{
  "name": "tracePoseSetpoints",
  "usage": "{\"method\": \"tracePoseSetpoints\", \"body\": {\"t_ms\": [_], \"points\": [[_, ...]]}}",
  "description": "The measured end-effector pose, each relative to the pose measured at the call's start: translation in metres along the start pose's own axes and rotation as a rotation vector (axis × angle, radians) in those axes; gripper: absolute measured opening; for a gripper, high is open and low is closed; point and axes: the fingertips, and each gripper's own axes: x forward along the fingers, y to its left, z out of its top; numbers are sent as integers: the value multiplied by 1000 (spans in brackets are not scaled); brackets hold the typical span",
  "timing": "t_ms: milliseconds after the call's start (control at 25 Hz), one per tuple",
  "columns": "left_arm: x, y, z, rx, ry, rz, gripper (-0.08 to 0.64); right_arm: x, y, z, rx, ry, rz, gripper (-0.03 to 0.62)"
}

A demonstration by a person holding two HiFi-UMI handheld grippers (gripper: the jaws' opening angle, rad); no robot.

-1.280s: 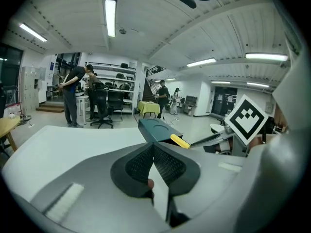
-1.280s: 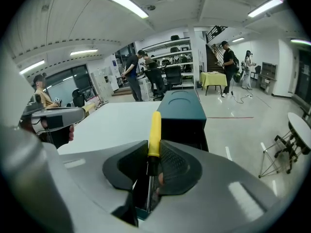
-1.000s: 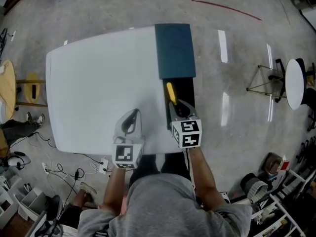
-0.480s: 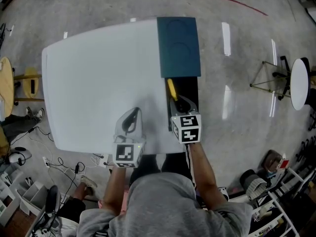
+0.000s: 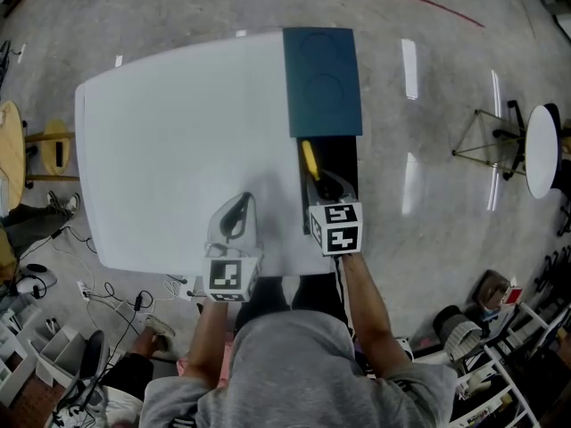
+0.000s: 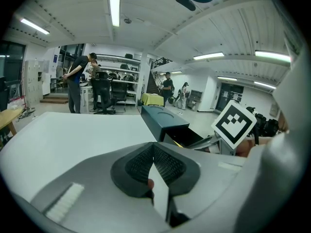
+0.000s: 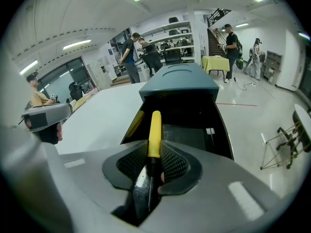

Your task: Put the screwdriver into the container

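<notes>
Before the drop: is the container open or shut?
Open: the lid covers only the far end; the container shows its dark inside nearer, with the screwdriver over it.

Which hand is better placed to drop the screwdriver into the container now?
Right. The right gripper has the screwdriver between its opening jaws over the open container; the left gripper sits shut and empty over the table.

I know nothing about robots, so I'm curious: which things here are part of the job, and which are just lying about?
In the job:
yellow-handled screwdriver, between the opening jaws of the right gripper
teal container

Just about:
left gripper, shut and empty
white table, only the support
white round stool
</notes>
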Motion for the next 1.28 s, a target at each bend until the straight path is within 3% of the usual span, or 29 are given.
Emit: {"method": "tracePoseSetpoints", "body": {"t_ms": [480,920,1280], "points": [[-16,-8,22,35,-56,1,12,-35,1,25,-10,-145,2,84],[-55,-26,76,94,-183,1,12,-122,24,69,-79,-359,-1,83],[-109,-36,107,126,-289,-7,12,-197,62,82,-157,-513,-31,57]]}}
